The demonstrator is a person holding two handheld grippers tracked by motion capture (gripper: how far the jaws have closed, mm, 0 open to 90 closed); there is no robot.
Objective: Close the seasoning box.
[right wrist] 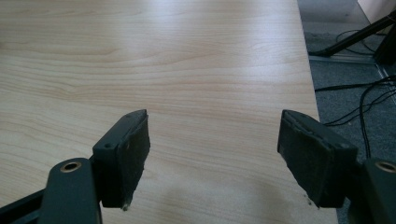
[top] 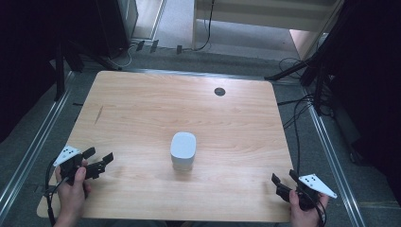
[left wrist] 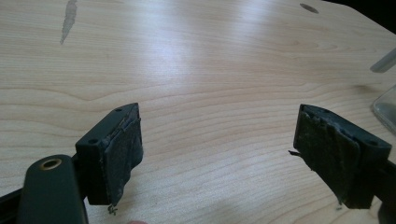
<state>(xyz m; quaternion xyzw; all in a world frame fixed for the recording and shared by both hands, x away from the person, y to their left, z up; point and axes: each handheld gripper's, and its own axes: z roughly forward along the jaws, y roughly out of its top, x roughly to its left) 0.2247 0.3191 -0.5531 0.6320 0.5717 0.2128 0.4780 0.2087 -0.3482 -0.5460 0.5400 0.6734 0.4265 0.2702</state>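
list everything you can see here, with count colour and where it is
container: 1, white with a rounded lid, upright at the middle of the table
table: 1, light wood, fills the centre of the high view
round hole: 1, dark, in the table top near its far edge
cables: several, black, on the grey floor right of the table
left gripper: 1, black with a grey plate, near left corner, jaws open, nothing between them
right gripper: 1, black with a grey plate, near right corner, jaws open, nothing between them
hands: 2, at the near edge, one on each gripper
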